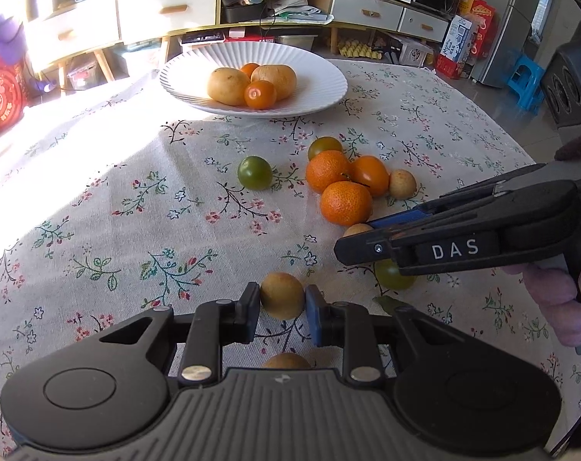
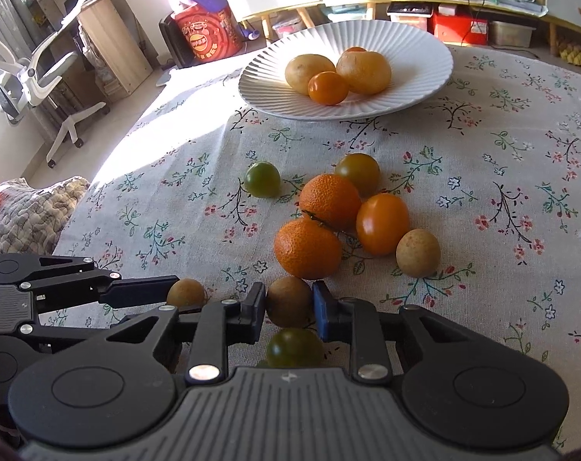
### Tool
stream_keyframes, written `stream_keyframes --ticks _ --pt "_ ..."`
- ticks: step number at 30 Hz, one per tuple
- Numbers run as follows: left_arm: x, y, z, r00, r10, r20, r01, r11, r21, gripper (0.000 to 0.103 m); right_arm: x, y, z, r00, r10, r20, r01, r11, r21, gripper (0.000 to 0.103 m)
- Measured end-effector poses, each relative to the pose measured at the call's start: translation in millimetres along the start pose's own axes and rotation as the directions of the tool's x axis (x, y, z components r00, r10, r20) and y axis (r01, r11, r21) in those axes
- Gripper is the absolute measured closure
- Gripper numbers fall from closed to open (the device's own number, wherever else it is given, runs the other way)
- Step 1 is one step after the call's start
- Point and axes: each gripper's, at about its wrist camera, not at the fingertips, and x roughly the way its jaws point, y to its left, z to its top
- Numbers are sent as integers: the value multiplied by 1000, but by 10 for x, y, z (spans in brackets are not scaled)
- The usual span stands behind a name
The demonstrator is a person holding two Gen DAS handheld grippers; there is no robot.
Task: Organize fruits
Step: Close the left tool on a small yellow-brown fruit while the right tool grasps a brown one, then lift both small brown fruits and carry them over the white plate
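My left gripper (image 1: pixel 282 301) is shut on a small tan longan (image 1: pixel 282 296) just above the floral tablecloth. My right gripper (image 2: pixel 289 303) is shut on another brown longan (image 2: pixel 289 301); it shows in the left wrist view (image 1: pixel 357 230) coming in from the right. A white ribbed plate (image 1: pixel 313 73) at the back holds two pale round fruits and orange tomatoes. Between lie two mandarins (image 1: pixel 327 171), an orange tomato (image 1: pixel 371 174), green tomatoes (image 1: pixel 254 172) and a loose longan (image 2: pixel 418 252).
A green tomato (image 2: pixel 294 347) lies under my right gripper. A further longan (image 1: pixel 286 361) lies below my left gripper. Cabinets (image 1: pixel 167 7) stand behind the table, an office chair (image 2: pixel 40 73) to the left and a patterned cushion (image 2: pixel 29 207) at the table's left edge.
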Motion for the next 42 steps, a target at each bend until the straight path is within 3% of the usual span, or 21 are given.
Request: stream_keyframes --ticks 18,28,42 --pt "-101 39 123 999 -13 45 15 999 -38 89 -263 -12 139 994 84 62 -87 996 37 79" --pt "-165 126 493 994 -22 108 30 996 -78 89 -399 -160 438 988 64 143 -78 992 95 79" --pt "147 341 1061 994 -28 108 42 990 -134 89 -237 -509 911 981 11 191 -40 988 151 79"
